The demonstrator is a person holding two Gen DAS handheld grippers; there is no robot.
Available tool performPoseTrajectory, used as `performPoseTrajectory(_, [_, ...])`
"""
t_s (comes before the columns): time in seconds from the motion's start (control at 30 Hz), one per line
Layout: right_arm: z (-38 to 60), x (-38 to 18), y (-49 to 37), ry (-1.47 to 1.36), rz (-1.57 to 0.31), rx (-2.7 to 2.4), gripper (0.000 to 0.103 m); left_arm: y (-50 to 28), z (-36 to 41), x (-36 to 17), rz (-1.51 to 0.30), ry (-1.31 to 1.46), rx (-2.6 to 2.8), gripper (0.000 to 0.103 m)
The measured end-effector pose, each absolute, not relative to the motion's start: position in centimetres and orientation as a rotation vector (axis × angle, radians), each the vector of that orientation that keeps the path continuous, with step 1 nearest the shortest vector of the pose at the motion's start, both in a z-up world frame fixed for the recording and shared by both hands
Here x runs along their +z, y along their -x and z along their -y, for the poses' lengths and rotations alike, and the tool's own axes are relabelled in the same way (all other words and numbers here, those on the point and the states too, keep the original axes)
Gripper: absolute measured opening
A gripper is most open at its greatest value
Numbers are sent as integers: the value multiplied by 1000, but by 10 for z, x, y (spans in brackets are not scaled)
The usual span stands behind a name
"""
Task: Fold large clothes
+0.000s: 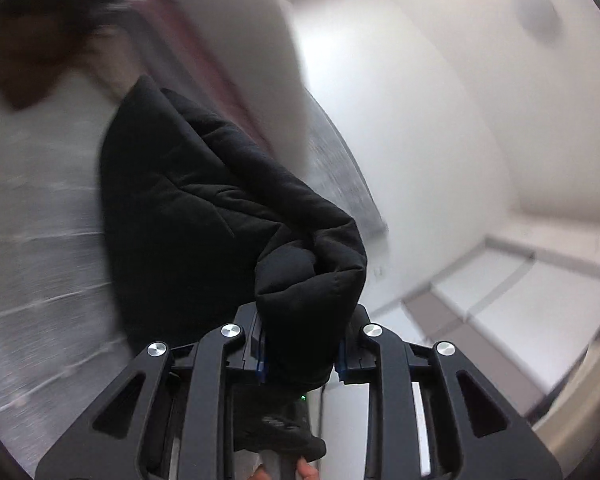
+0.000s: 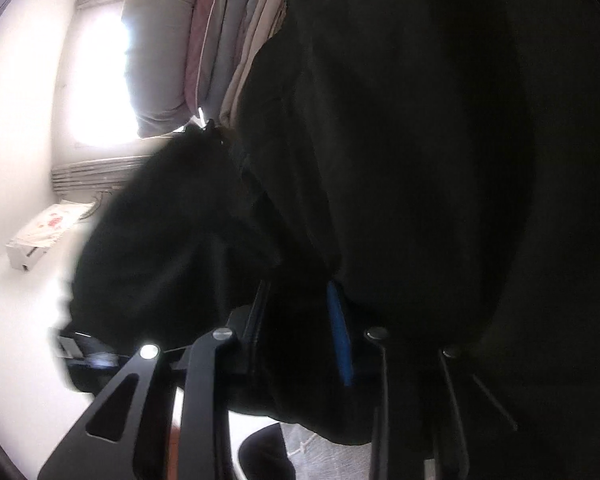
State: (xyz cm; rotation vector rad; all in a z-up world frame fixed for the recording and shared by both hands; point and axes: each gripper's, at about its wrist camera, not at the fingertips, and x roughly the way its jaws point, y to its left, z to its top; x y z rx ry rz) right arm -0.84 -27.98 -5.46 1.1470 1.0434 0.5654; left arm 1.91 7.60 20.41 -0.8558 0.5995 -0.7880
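In the left wrist view the left gripper (image 1: 300, 356) sits at the bottom centre of the frame, its two fingers pinched onto a thick fold of a black padded jacket (image 1: 204, 208). The fold bulges up out of the grip and the rest of the jacket spreads toward the upper left of the frame, hanging in front of a blurred grey floor (image 1: 32, 240). A little of the cloth also hangs below the fingers at the bottom centre. To the right lies a white wall (image 1: 420, 120), and in the upper middle a pale grey and a maroon strip of fabric run diagonally, too blurred to identify.

In the right wrist view the same black jacket fills most of the centre and right of the frame, very dark. The right gripper (image 2: 300, 328) is at the bottom centre, closed around jacket cloth packed between its fingers; a blue pad (image 2: 340, 340) on the right-hand finger shows against the fabric. At the upper middle is a stack of folded bedding (image 2: 204, 40) in grey, maroon and beige. A bright window (image 2: 100, 80) glares at the upper left, and a small white box (image 2: 44, 236) sits at the left edge.
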Motion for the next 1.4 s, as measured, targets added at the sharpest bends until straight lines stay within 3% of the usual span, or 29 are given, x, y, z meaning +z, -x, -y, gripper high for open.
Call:
performPoseTrajectory(0.2, [295,-62,26,-1267,-940,526,28,-21,65,237,-724,486,-1005,22])
performPoseTrajectory(0.43, [313,-78,46,-1436,-806,532,28,-14,178,204,-956,217,-1212,22])
performPoseTrajectory(0.63, [328,-93,48,-1584,-764,575,28,-11,234,159,-1139,52,-1282,24])
performPoseTrajectory(0.83, [349,-91,76,-1650,-907,532,28,-35,249,150,-1207,56,-1233,25])
performPoseTrajectory(0.9, [366,-83,99,-1605,-949,508,53,-41,250,149,-1218,56,-1230,26])
performPoseTrajectory(0.97, [385,-67,122,-1540,-959,454,68,-38,254,147,-1225,50,-1232,28])
performPoseTrajectory(1.13, [465,1,168,-1241,-863,249,72,-39,257,135,-1251,47,-1212,37])
performPoseTrajectory(1.23, [527,34,198,-1176,-710,103,84,-33,269,130,-1236,18,-1193,46])
performPoseTrajectory(1.4, [558,25,131,-1255,-766,306,85,-11,292,126,-1143,-97,-1125,59])
